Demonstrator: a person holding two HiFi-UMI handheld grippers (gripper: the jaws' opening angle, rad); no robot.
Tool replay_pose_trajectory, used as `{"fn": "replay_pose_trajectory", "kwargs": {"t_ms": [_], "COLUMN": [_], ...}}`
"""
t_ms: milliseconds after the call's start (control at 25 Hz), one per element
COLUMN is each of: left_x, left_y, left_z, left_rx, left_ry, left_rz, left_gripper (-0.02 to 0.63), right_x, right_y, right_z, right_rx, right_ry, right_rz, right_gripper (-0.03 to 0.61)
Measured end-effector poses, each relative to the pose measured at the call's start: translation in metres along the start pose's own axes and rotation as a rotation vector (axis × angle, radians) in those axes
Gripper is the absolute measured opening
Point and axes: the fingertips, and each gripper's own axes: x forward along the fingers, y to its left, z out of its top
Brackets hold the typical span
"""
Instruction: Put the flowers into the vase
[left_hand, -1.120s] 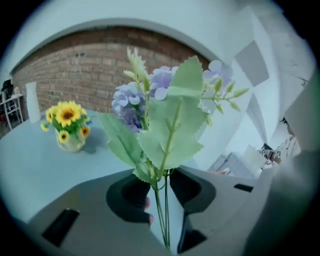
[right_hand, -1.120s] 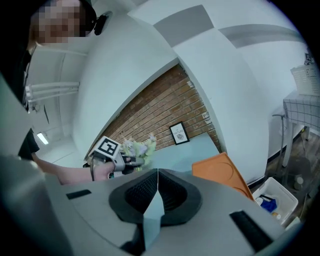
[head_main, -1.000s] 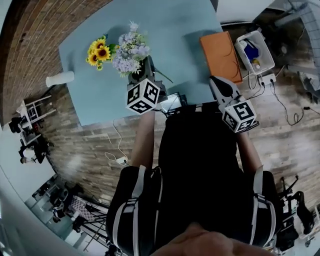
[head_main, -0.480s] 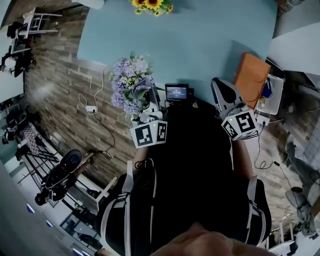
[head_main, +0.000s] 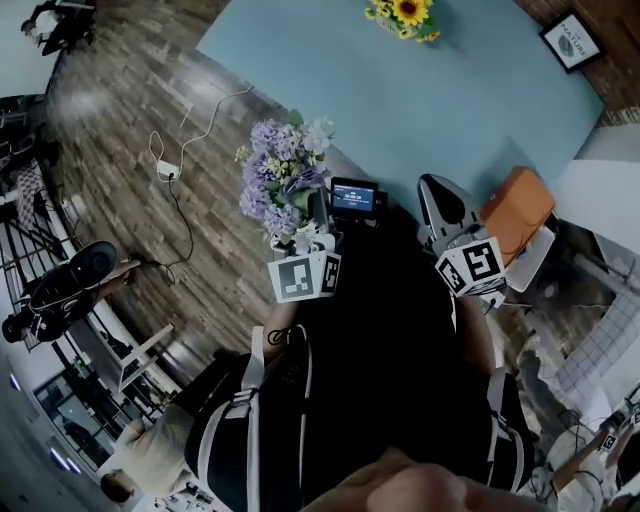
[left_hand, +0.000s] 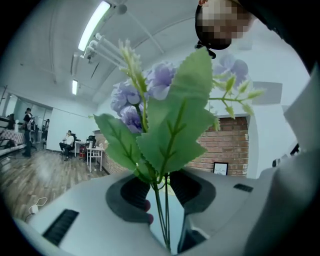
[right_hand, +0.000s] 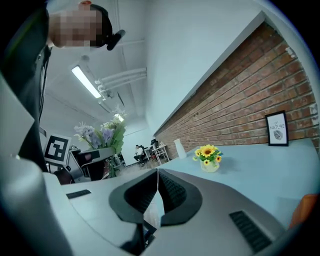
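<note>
Floor: wood planks, with a white cable and a power strip lying on it.
Tabletop: light blue, filling the upper middle of the head view.
Brick wall: ran along the tabletop's far side in the right gripper view.
Person: dark top, a gripper in each hand, both held in front of the body at the tabletop's near edge.
Left gripper: was clenched on the green stems of the purple flowers, the stems running down the gap between its pads. Its marker cube faced the head camera.
Right gripper: had its jaws together with nothing between them. It was over the tabletop's edge, near the orange folder.
Purple flowers: upright in the left gripper, blooms and leaves above the jaws. They were over the floor just beside the tabletop's edge, well apart from the vase.
Orange folder: at the tabletop's right corner.
Sunflower pot: on the far part of the tabletop, small yellow blooms.
Vase: white, upright on the tabletop beyond the sunflower pot. Too small to see inside.
Framed picture: stood against the brick wall.
Small screen: lit, between the two grippers.
</note>
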Motion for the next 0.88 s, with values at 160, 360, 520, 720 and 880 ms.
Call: {"fn": "replay_pose_trajectory", "kwargs": {"t_ms": [160,360,520,720,880], "left_x": [-0.016,-0.027,-0.031,-0.05,-0.064], "left_y": [0.047,0.115,0.156,0.226,0.28], "left_z": [0.003,0.006,0.008,0.008,0.015], "left_rx": [-0.057,-0.089,-0.093,-0.103,-0.09], "left_ry": [-0.013,-0.041,-0.066,-0.036,-0.045], "left_rz": [0.039,0.072,0.072,0.132,0.156], "left_gripper": [0.138,0.138,0.138,0.138,0.138], "right_x": [0.037,0.097,0.139,0.189,0.231], "right_y": [0.053,0.12,0.148,0.201,0.242], "right_z": [0.001,-0.005,-0.017,-0.026,-0.035], "right_rx": [0.006,-0.013,-0.036,-0.062,-0.044], "right_ry": [0.025,0.071,0.127,0.178,0.198], "right_rz": [0.074,0.163,0.182,0.239,0.268], "right_gripper": [0.02,0.02,0.02,0.02,0.02]}}
